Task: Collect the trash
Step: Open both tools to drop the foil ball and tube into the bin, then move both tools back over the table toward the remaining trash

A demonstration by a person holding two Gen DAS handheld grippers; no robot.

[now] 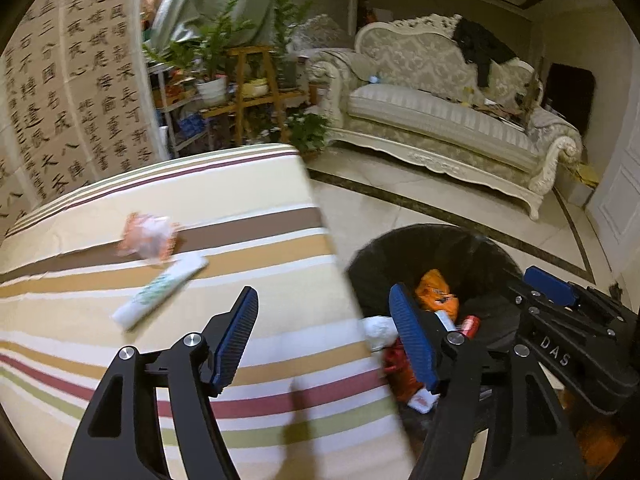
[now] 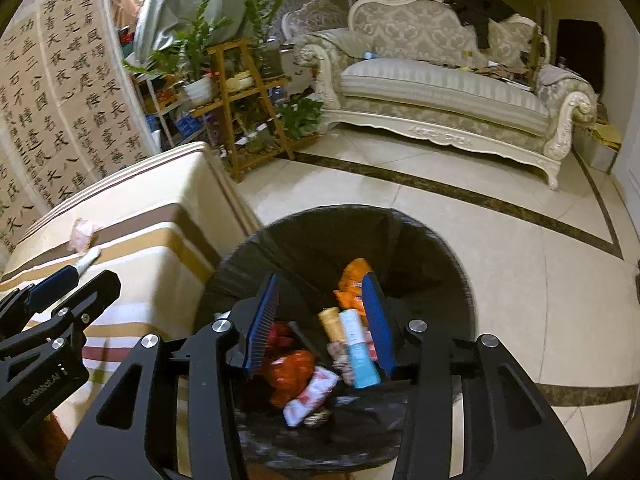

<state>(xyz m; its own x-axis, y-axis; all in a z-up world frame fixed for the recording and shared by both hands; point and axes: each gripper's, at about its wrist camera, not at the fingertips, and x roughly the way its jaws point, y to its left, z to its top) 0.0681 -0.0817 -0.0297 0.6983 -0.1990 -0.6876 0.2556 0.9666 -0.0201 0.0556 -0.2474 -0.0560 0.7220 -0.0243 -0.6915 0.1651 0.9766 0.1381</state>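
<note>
Partly done. Wrappers, orange packet (image 2: 354, 280) and tube (image 2: 358, 354) already in the bin (image 2: 460, 276). Left on the striped table (image 1: 248, 360): crumpled pink wrapper (image 1: 148, 236) and white tube (image 1: 160, 290) (touching each other). Right gripper (image 2: 320, 320) above the bin, fingers apart, empty. Left gripper (image 1: 324, 336) likewise apart, empty, over the table edge.

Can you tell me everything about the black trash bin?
The trash bin is round, lined with a crinkly black plastic bag, and open at the top. It stands upright on the tiled floor right beside the striped table. Inside lie orange wrappers, a small tube and crumpled packets. The open right gripper hovers over it.
</note>
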